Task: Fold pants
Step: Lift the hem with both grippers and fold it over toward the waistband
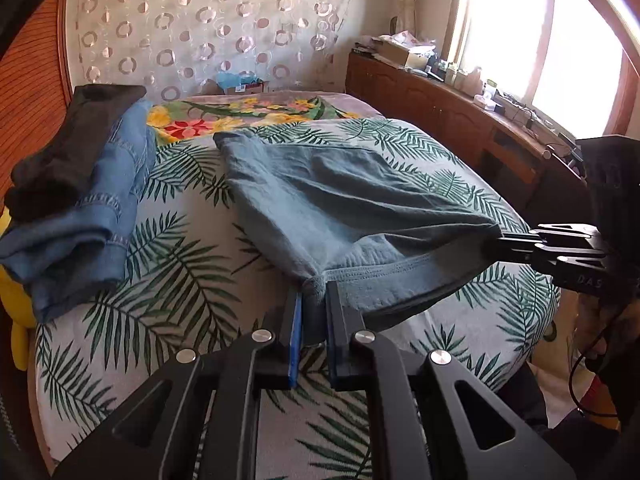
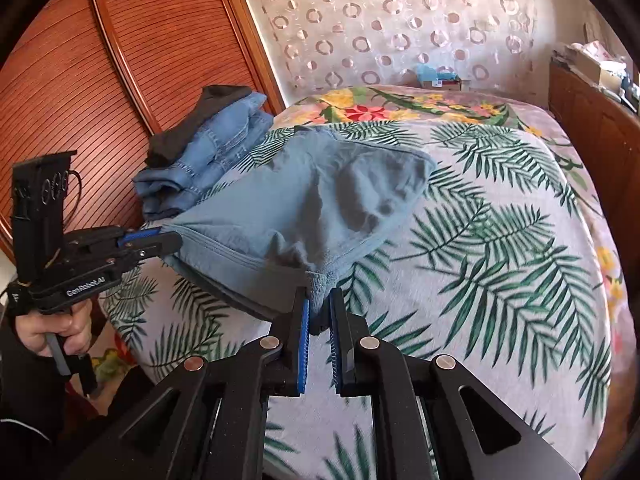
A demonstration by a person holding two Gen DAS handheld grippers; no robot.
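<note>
Grey-blue pants [image 1: 340,200] lie partly on the palm-leaf bedspread, their near edge lifted and stretched between both grippers. My left gripper [image 1: 314,300] is shut on the left corner of the waistband. In the same view the right gripper [image 1: 502,240] is clamped on the other corner at the right. From the right wrist, my right gripper [image 2: 319,300] pinches a bunched corner of the pants [image 2: 312,200]. The left gripper [image 2: 168,240] holds the far corner at the left, with a hand [image 2: 56,328] around its grip.
A folded stack of blue jeans [image 1: 92,208] with a dark garment [image 1: 72,148] on top sits at the bed's left side. A floral blanket [image 1: 248,114] covers the far end. A wooden cabinet [image 1: 460,120] with clutter runs along the right, under a window. A wooden wardrobe [image 2: 80,80] stands left.
</note>
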